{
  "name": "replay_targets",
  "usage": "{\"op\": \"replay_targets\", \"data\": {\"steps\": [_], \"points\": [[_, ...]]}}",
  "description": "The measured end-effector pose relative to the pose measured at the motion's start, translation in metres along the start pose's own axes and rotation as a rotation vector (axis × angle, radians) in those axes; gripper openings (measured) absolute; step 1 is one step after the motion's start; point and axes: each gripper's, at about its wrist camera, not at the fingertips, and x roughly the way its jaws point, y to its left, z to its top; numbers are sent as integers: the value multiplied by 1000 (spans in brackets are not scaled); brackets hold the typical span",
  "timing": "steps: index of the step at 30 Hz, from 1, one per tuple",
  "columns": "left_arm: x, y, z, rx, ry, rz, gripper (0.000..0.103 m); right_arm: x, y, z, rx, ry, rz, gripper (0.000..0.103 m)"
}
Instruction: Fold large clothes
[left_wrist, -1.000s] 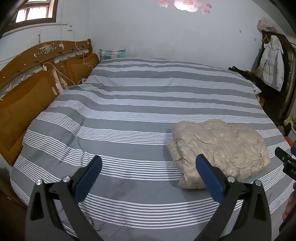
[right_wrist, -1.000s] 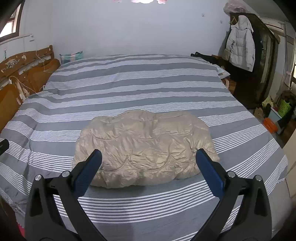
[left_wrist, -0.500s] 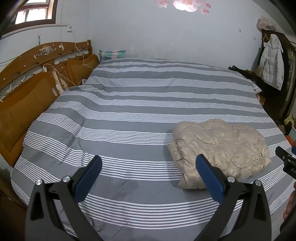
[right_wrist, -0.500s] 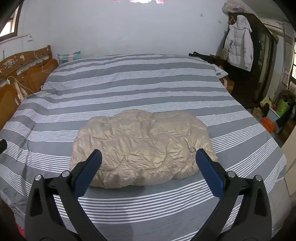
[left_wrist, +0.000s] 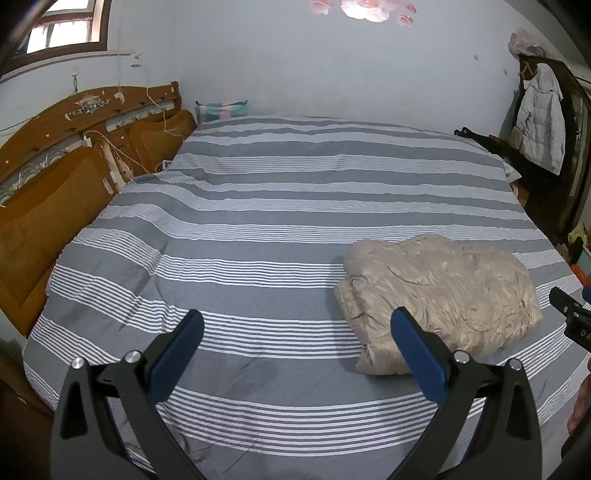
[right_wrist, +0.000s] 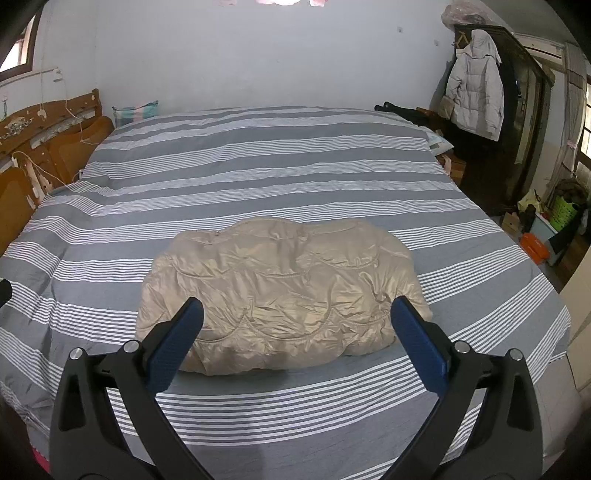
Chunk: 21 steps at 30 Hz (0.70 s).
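Note:
A beige quilted puffer jacket (right_wrist: 284, 291) lies folded into a compact bundle on the grey and white striped bed (right_wrist: 258, 177). In the left wrist view the jacket (left_wrist: 439, 295) sits at the right. My right gripper (right_wrist: 295, 328) is open and empty, held above the bed just in front of the bundle. My left gripper (left_wrist: 295, 339) is open and empty, over bare bedding to the left of the jacket. The tip of the right gripper shows at the right edge of the left wrist view (left_wrist: 570, 314).
A wooden headboard (left_wrist: 55, 173) with hanging cables runs along the left. A pillow (left_wrist: 221, 109) lies at the far corner. A dark wardrobe with a grey coat (right_wrist: 476, 85) stands at the right, with boxes and a green basket (right_wrist: 563, 212) on the floor.
Both grippers have drifted slightly back from the bed. The jacket has not moved and both jaws have stayed open.

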Motion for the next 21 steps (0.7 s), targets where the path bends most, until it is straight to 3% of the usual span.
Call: {"op": "replay_targets", "data": {"steps": [21], "points": [[1,-4,-1,11,0,-11,101,4,4,1,9,0,-12,100]]}}
